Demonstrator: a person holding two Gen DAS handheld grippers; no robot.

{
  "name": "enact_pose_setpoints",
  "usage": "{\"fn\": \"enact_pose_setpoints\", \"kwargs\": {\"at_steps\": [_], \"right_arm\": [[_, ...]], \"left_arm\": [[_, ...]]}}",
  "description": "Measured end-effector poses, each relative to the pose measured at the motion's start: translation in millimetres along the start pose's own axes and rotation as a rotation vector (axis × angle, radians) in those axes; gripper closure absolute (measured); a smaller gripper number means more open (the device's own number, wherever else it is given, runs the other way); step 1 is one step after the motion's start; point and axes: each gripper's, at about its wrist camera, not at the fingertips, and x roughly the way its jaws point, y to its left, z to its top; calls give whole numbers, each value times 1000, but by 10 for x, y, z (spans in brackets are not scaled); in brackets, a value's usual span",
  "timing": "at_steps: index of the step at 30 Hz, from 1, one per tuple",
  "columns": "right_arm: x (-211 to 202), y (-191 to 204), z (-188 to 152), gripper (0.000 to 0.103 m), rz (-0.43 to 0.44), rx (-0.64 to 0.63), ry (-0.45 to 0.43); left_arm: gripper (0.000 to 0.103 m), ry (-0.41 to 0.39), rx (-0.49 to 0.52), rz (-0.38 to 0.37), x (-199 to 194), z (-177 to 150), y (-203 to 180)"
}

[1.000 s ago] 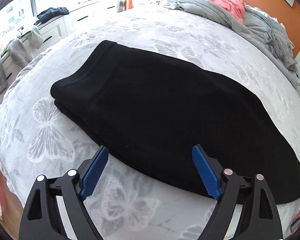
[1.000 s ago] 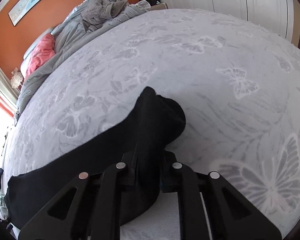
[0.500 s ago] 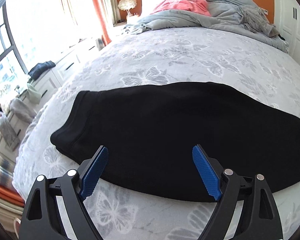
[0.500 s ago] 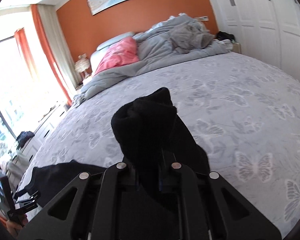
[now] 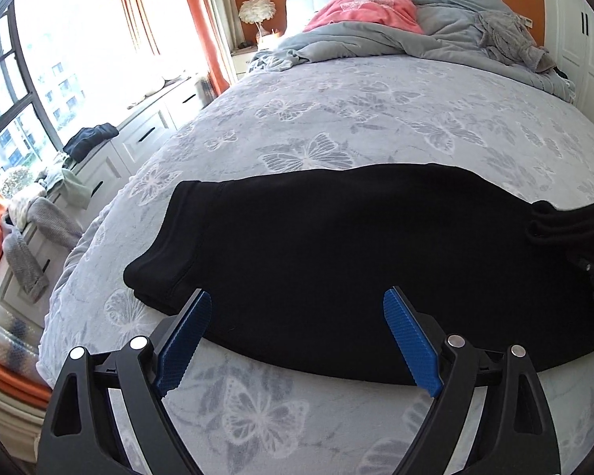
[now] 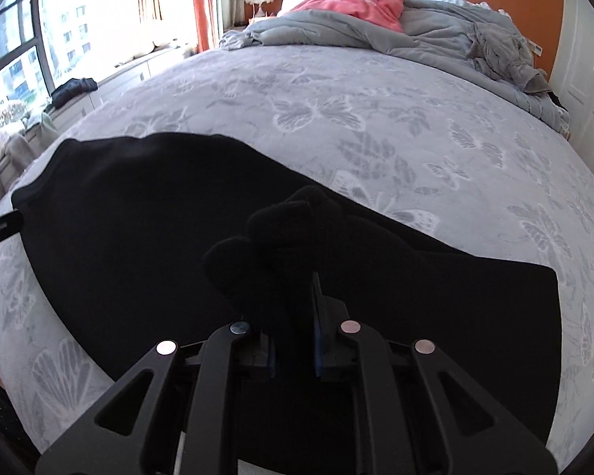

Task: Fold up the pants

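Observation:
Black pants point(image 5: 336, 253) lie flat across the grey butterfly bedspread point(image 5: 336, 118), waistband to the left. My left gripper point(image 5: 297, 336) is open and empty, its blue pads just above the pants' near edge. My right gripper point(image 6: 293, 328) is shut on the bunched leg cuffs point(image 6: 281, 229) and holds them lifted over the middle of the pants point(image 6: 138, 206). The cuffs show at the right edge of the left wrist view point(image 5: 554, 225), with the right gripper's body below them.
A crumpled grey duvet point(image 5: 435, 39) and a pink pillow point(image 5: 368, 6) lie at the head of the bed. White drawers with loose clothes point(image 5: 87, 138) run under the window on the left. White wardrobe doors point(image 6: 590, 71) stand on the right.
My right gripper has carried the leg cuffs up off the bed and swung them leftward over the pants. My left gripper has tilted up and shifted along the near edge, staying open.

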Motion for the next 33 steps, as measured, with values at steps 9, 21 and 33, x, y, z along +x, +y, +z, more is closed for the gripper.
{"fn": "enact_pose_setpoints", "kwargs": {"at_steps": [9, 21, 33], "right_arm": [[-452, 117, 227, 84, 54, 58, -165], [73, 716, 0, 78, -19, -198, -17], [122, 840, 149, 66, 190, -137, 63]], "left_arm": [[17, 55, 14, 3, 113, -154, 220], [17, 43, 34, -51, 12, -103, 71], [16, 34, -30, -67, -15, 21, 26]]}}
